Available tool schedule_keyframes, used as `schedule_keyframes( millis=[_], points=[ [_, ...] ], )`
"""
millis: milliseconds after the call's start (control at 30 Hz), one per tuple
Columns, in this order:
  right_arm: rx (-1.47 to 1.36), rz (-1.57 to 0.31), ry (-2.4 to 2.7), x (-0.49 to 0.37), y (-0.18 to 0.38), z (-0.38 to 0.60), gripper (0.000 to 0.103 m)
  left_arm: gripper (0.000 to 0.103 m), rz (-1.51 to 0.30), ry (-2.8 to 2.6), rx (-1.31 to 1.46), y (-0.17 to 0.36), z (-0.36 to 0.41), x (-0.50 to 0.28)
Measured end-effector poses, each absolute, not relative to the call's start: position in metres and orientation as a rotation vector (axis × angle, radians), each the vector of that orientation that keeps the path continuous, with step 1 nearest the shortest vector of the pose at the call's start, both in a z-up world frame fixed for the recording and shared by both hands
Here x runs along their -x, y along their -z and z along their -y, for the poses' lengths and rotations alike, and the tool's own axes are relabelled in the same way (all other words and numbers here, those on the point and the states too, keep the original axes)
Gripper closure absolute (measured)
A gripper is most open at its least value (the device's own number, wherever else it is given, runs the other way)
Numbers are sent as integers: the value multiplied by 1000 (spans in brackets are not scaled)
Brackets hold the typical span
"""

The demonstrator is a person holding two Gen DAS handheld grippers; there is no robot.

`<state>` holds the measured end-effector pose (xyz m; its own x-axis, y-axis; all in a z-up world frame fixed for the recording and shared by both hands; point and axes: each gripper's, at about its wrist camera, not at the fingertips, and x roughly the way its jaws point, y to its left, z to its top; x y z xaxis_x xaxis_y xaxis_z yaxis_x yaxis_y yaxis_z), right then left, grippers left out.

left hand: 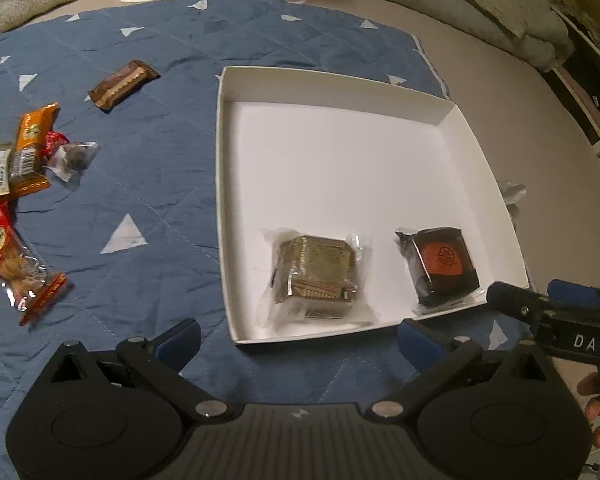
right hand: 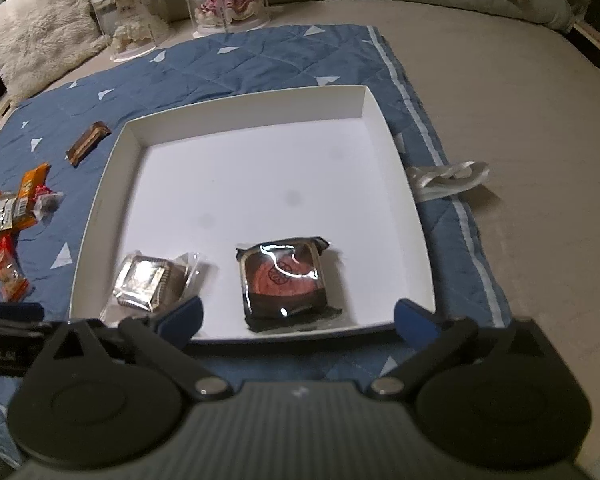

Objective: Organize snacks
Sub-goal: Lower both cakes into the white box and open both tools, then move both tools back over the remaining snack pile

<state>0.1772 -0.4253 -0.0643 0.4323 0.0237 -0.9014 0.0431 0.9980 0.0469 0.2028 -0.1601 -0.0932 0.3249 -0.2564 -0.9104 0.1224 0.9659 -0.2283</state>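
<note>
Snacks left to right: loose wrappers point(left hand: 24, 168) and the brown bar point(left hand: 123, 85), its long axis slanting up-right, lie left of your left gripper point(left hand: 298, 338), the nearer one; both it and your right gripper point(right hand: 298, 320) gape empty before the white box point(left hand: 236, 336).

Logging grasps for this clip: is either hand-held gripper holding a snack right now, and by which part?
Nothing is held. The left hand-held gripper and right hand-held gripper are both open and empty, near the white cardboard tray.
</note>
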Motion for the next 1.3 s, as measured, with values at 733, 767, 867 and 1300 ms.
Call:
schedule_keyframes(
  millis=[733,767,867,1300],
  points=[
    [-66,-1070,-58,-185,41,363,0,0,-1117,126,110,49,43,-203],
    [-62,-1071,-65,-188,42,356,0,0,-1113,120,110,48,36,-202],
    [-55,-1076,-84,-194,45,339,0,0,-1100,90,115,44,14,-200],
    [-2,-1066,-235,-212,54,256,0,0,-1083,-31,136,56,-68,-196]
  ],
)
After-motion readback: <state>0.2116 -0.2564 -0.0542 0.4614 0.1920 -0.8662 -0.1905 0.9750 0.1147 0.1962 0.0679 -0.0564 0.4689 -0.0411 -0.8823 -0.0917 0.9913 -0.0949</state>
